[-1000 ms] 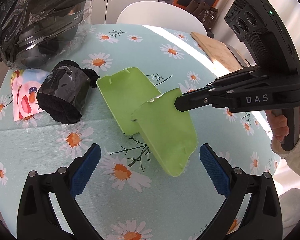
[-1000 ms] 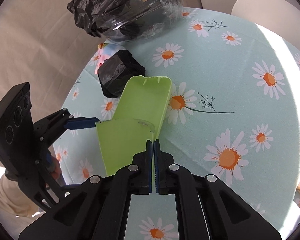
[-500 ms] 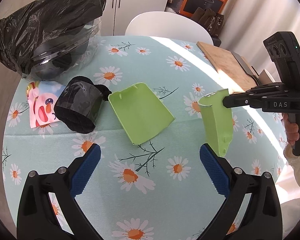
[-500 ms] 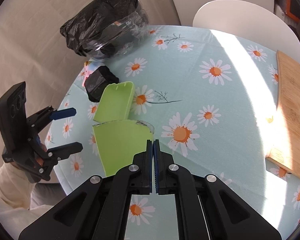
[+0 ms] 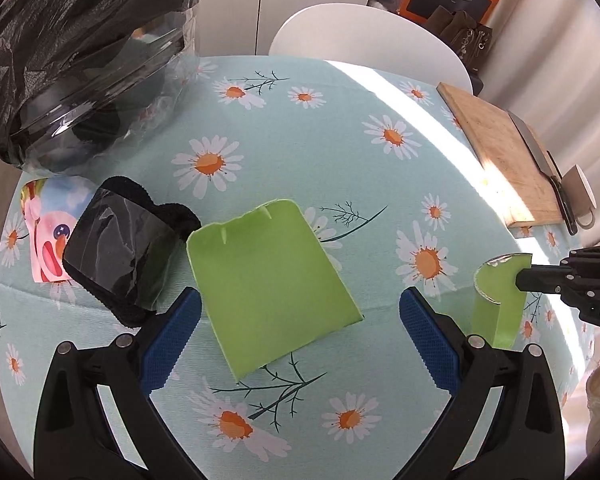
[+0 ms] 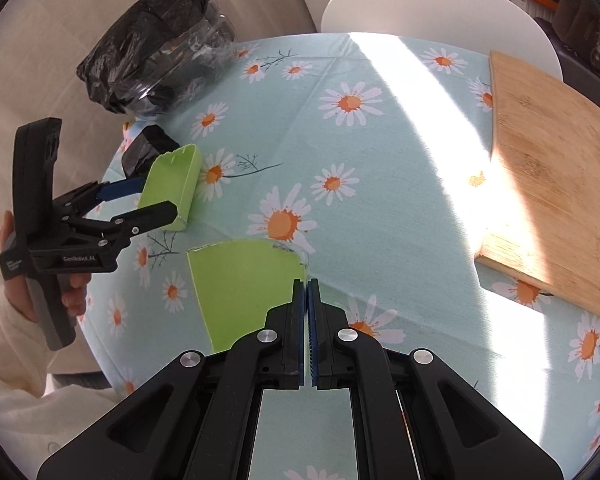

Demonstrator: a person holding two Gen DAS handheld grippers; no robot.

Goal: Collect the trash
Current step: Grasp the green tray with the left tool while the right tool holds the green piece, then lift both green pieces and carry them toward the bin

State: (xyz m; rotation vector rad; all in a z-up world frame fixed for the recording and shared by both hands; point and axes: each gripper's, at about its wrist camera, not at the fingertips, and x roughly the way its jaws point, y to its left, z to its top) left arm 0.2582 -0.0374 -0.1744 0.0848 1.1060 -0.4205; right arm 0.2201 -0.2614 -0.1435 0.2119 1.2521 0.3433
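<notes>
A torn light-green plastic piece [image 5: 268, 284] lies flat on the daisy tablecloth. My left gripper [image 5: 300, 336] hangs open just over its near end, one blue pad on each side and neither touching it; from the right wrist view the left gripper [image 6: 158, 198] straddles that piece [image 6: 172, 184]. My right gripper [image 6: 307, 284] is shut on the edge of a second green piece [image 6: 240, 284], held clear above the table. From the left wrist view that piece [image 5: 496, 304] hangs from the right gripper [image 5: 520, 276] at the far right.
A clear bin lined with a black bag [image 5: 80, 52] stands at the back left. A black roll [image 5: 120, 248] and a pink cartoon card [image 5: 40, 240] lie beside the flat piece. A wooden cutting board [image 6: 552, 168] with a knife [image 5: 540, 160] sits at the right. A white chair [image 5: 364, 36] stands behind.
My right gripper lifted its green piece off the other and carried it away to the right. My left gripper moved in closer over the piece left on the table.
</notes>
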